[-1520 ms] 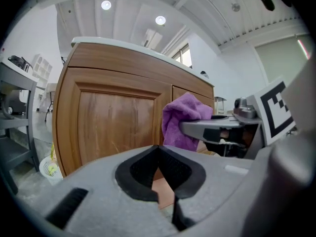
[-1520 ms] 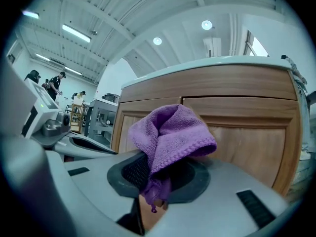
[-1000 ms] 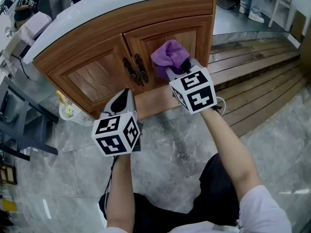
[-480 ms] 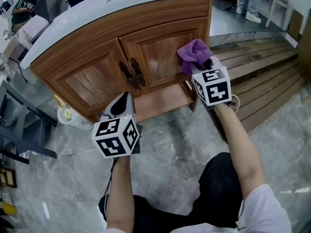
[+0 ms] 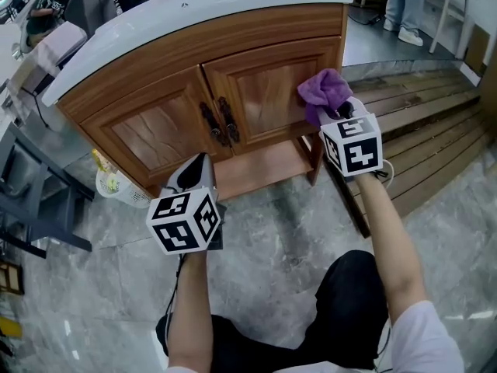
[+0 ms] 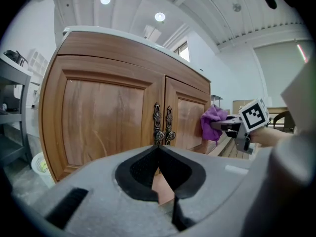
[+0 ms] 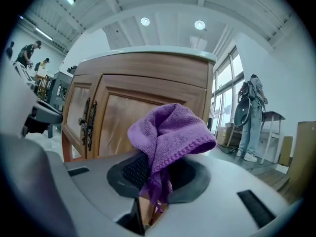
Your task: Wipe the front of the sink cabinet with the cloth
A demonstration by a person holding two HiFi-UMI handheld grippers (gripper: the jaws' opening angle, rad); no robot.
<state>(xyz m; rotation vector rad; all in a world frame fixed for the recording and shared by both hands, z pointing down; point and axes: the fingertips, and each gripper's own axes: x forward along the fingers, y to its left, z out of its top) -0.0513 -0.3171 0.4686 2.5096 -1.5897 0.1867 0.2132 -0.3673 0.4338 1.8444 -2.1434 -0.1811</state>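
The sink cabinet (image 5: 155,127) is brown wood with two doors, dark metal handles (image 5: 220,123) at the middle and a white top. My right gripper (image 5: 334,111) is shut on a bunched purple cloth (image 5: 324,89). It holds the cloth against the right edge of the right door. In the right gripper view the cloth (image 7: 170,132) bulges out over the jaws, with the door (image 7: 128,110) just behind it. My left gripper (image 5: 200,162) hangs low before the left door, shut and holding nothing, apart from the wood. Its own view shows both doors (image 6: 103,117) and the handles (image 6: 163,124).
A white basket (image 5: 112,183) stands on the grey stone floor at the cabinet's left foot. Wooden decking steps (image 5: 419,123) run along the right. A dark metal frame (image 5: 31,200) stands at the far left. A person (image 7: 252,117) stands beyond the cabinet's right end.
My right gripper has carried the cloth rightward across the right door, from beside the handles to the door's right edge. The left gripper has stayed where it was.
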